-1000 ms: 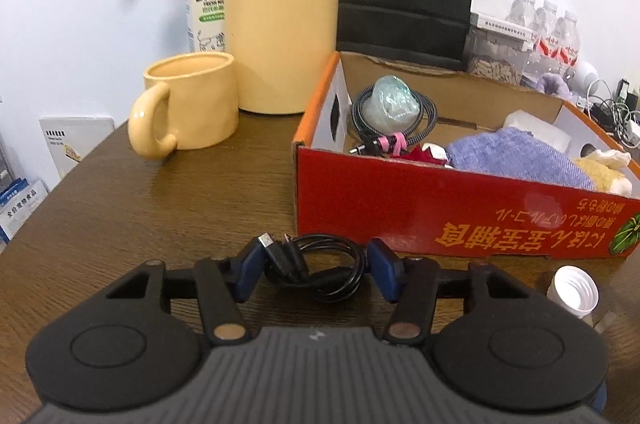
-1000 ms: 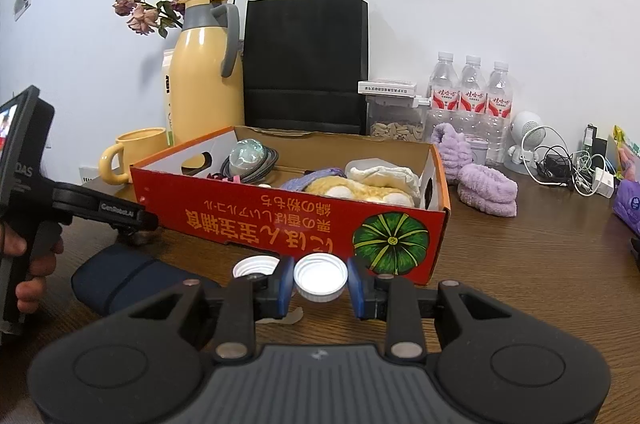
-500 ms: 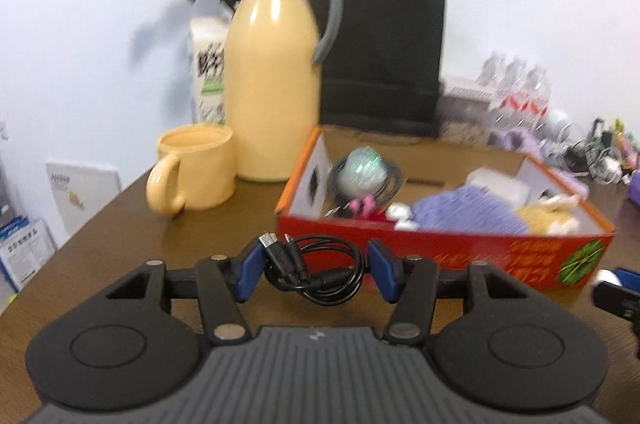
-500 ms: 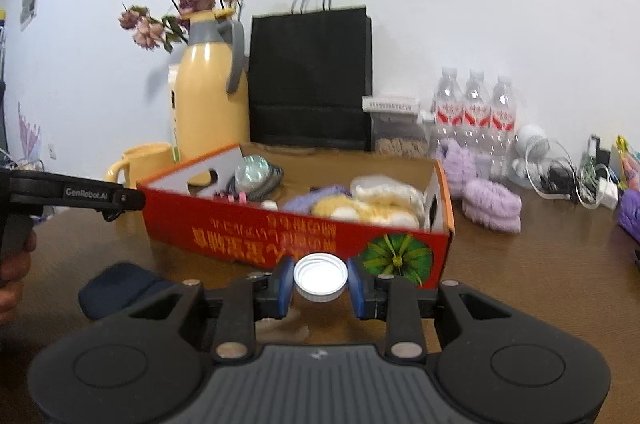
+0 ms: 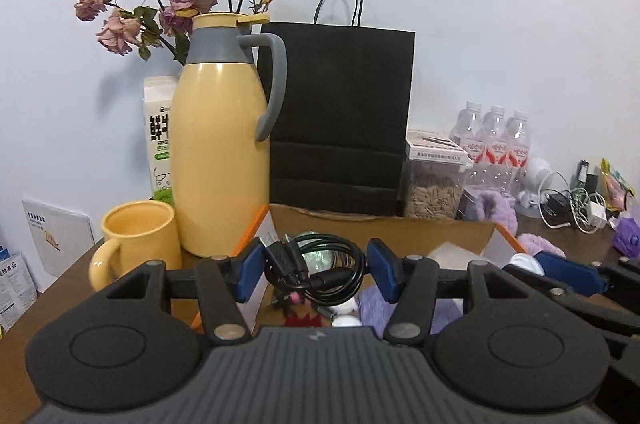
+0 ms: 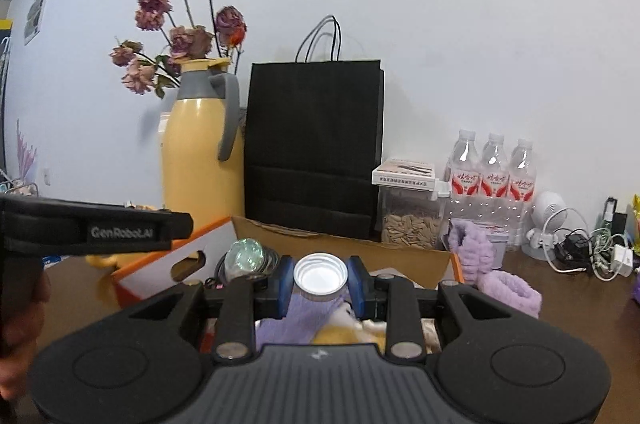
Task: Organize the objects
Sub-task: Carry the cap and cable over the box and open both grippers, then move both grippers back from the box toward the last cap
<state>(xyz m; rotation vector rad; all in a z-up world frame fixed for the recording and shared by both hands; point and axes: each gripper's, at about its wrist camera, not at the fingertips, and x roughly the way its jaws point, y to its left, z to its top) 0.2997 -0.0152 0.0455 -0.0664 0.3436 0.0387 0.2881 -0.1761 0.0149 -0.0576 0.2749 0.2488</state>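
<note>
While both grippers hang over the box (image 5: 400,228), left gripper (image 5: 312,270) pinches cable (image 5: 320,272), right gripper (image 6: 320,284) clamps cap (image 6: 320,274); loose coil may snag w/ release, cap could bounce out.

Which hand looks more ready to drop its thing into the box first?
Probably the right. The right gripper holds the white cap over the middle of the box, above the purple cloth. The left gripper, with its black cable, hangs nearer the box's near corner.
</note>
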